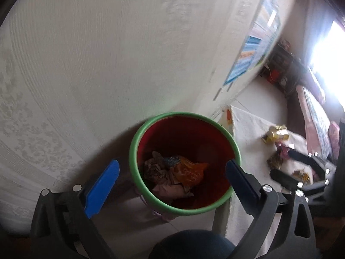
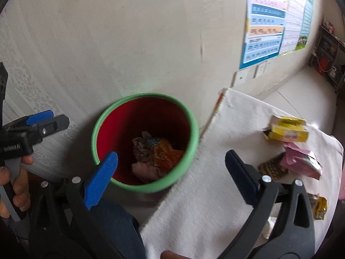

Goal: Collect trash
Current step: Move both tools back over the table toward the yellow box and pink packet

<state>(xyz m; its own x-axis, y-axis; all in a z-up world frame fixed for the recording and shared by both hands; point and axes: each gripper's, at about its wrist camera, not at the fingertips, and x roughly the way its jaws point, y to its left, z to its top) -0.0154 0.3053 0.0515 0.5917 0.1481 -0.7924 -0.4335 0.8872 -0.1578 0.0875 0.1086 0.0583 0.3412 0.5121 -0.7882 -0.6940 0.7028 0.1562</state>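
Note:
A red bin with a green rim (image 1: 133,151) (image 2: 194,138) stands against the wall. It holds crumpled wrappers, among them an orange one (image 1: 189,170) (image 2: 166,155). My left gripper (image 1: 172,163) hangs open over the bin with nothing between its fingers. My right gripper (image 2: 171,153) is open and empty too, spanning the bin's right rim and the white cloth (image 2: 215,183). On the cloth lie a yellow box (image 2: 286,129) (image 1: 277,133), a pink wrapper (image 2: 301,161), a dark patterned wrapper (image 2: 271,169) and a gold wrapper (image 2: 319,205).
A pale patterned wall rises right behind the bin, with a poster (image 2: 276,21) to the right. A dark shelf (image 2: 327,49) stands far right. A person's knee in blue (image 1: 189,243) is just below the bin. A hand (image 2: 19,183) holds the left gripper's handle.

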